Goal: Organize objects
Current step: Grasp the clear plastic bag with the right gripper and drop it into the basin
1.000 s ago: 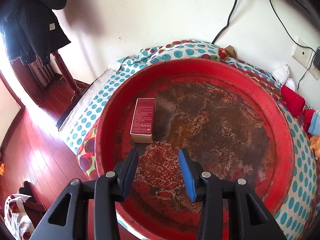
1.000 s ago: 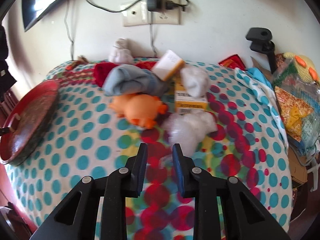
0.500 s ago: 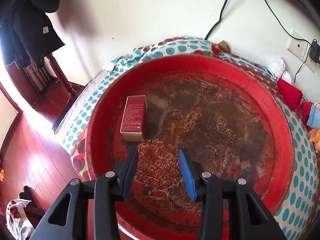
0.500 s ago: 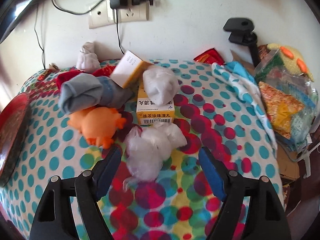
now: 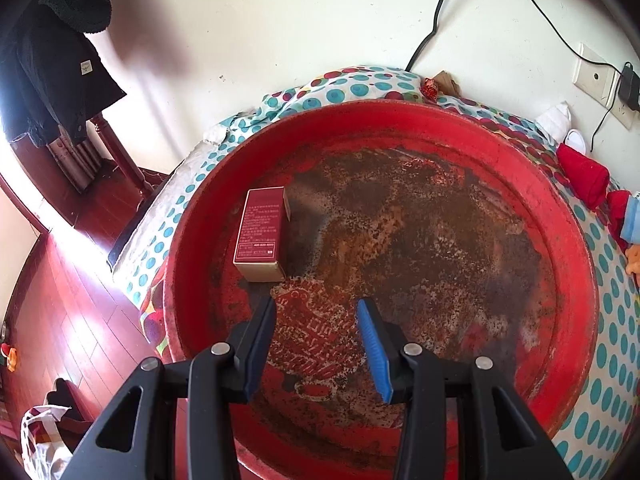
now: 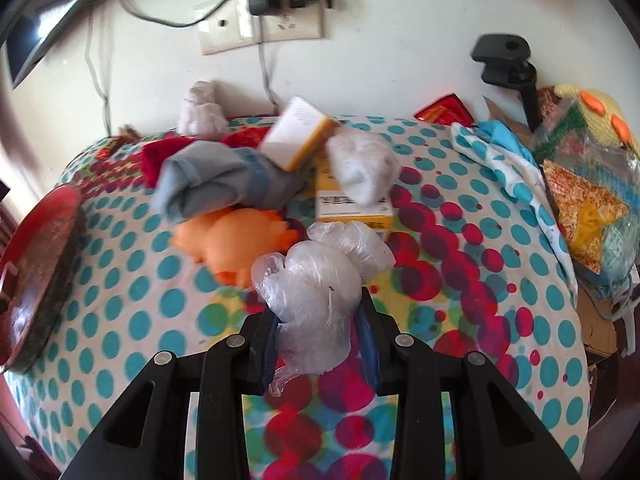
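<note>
In the left wrist view a big round red tray (image 5: 572, 264) with a rusty floor lies on the dotted cloth. A dark red box (image 5: 260, 236) lies in its left part. My left gripper (image 5: 316, 344) hovers over the tray's near side, open and empty, right of the box. In the right wrist view my right gripper (image 6: 318, 338) is shut on a crumpled clear plastic bag (image 6: 316, 280) and holds it above the dotted cloth. Behind it lie an orange toy (image 6: 232, 240), a grey rolled cloth (image 6: 216, 180), yellow-white boxes (image 6: 300, 132) and another white bag (image 6: 360, 168).
The red tray's edge (image 6: 36, 264) shows at far left in the right wrist view. Wall sockets with a charger (image 6: 260, 4) are behind the pile. Snack bags and a knitted toy (image 6: 588, 128) crowd the right side. Red wooden floor (image 5: 60, 304) lies left of the table.
My right gripper opened wide, moved onto the clear plastic bag and closed on it. My left gripper stayed open over the tray, shifting slightly.
</note>
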A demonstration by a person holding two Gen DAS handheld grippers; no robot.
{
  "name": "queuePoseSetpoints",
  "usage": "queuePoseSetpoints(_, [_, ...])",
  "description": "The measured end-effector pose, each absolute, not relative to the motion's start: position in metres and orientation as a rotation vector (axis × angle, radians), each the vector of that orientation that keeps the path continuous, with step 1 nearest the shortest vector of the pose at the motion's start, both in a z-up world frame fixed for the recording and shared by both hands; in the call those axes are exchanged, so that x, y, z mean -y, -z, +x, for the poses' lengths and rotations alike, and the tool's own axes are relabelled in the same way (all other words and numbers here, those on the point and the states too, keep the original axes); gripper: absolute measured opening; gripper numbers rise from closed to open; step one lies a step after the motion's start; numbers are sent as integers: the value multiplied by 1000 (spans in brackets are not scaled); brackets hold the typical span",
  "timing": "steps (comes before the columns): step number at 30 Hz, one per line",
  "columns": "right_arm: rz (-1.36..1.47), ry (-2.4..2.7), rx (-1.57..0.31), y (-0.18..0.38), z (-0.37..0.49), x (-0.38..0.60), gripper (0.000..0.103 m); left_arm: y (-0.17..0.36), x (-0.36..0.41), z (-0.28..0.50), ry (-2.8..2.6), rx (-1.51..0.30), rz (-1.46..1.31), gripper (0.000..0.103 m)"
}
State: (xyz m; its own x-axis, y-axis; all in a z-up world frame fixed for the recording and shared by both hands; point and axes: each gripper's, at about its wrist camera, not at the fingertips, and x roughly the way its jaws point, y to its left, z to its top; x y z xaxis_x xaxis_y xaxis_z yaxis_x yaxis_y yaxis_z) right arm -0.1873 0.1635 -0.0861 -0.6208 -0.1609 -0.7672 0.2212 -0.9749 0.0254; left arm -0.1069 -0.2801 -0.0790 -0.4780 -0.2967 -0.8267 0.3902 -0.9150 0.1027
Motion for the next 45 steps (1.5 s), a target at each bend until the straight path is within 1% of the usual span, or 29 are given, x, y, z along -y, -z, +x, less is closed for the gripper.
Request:
queuePoseSetpoints(8, [1138,2488,-198,61,-150,-87,32,78,285,-105,2391,-166,1315,43])
queuePoseSetpoints(18, [1073,2299,-295,49,-126,16,32,73,299,-102,2368,-174,1271,43])
queuePoseSetpoints(22, [1046,2248,-332,47,-122,56,32,71,309,-100,2357,-213,1255,43])
queuePoseSetpoints(28, [1068,2179,-350,58,-123,106,32,70,321,-97,2346,-266,1246,43])
queuePoseSetpoints(35, [1115,2146,-402,83,-128,143,32,72,320,-98,2347,-258,1255,43])
queuePoseSetpoints(37, [1123,2142,-414,87,-129,146,37,72,319,-99,2354,-248,1253,43])
queuePoseSetpoints(38, [1119,2143,-414,88,-130,146,42,73,318,-100,2354,-242,1254,43])
queuePoseSetpoints(39, [1112,2144,-401,87,-130,144,47,74,318,-101,2351,-238,1255,43])
queuePoseSetpoints(40, [1101,2147,-390,86,-130,142,57,75,318,-101,2349,-238,1258,43])
queuePoseSetpoints(41, [1086,2158,-385,83,-129,139,62,76,319,-102,2348,-238,1264,43])
queuePoseSetpoints(45, [1048,2167,-340,68,-127,121,63,78,319,-103,2347,-238,1271,43])
